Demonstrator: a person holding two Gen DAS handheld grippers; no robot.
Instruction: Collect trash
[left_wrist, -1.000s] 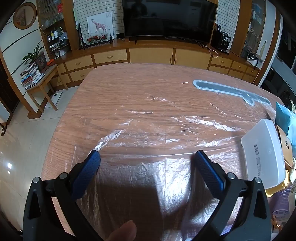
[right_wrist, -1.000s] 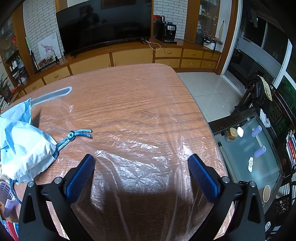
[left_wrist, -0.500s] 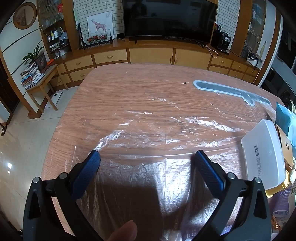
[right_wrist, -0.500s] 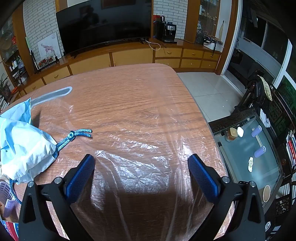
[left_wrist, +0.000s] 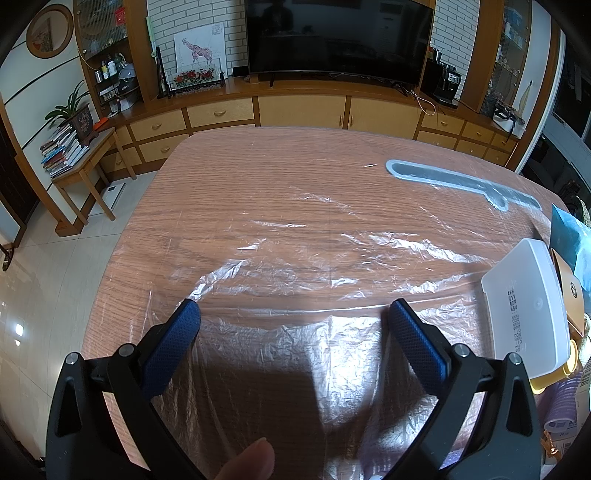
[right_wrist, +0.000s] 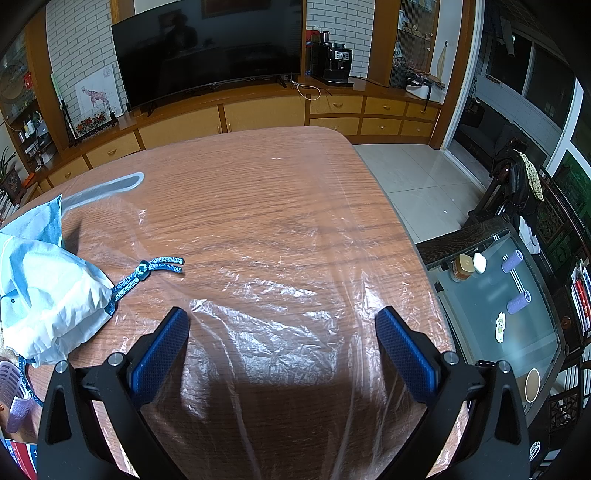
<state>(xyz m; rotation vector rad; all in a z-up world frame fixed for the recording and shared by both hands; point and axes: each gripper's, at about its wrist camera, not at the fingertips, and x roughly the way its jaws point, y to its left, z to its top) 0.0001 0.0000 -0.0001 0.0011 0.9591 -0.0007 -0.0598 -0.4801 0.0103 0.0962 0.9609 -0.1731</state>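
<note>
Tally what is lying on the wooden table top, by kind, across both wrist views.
Clear plastic sheet: 1
Grey flat strip: 1
White lidded box: 1
Pale blue drawstring bag: 1
Purple hair rollers: at least 1, edge cut off
Total: 5

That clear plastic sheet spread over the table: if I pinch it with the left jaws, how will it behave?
The clear plastic sheet looks thin and crinkled, so it will probably be floppy and bunch rather than lift flat. It appears very light and may drag. It runs toward the white box, so pulling might snag there.
</note>
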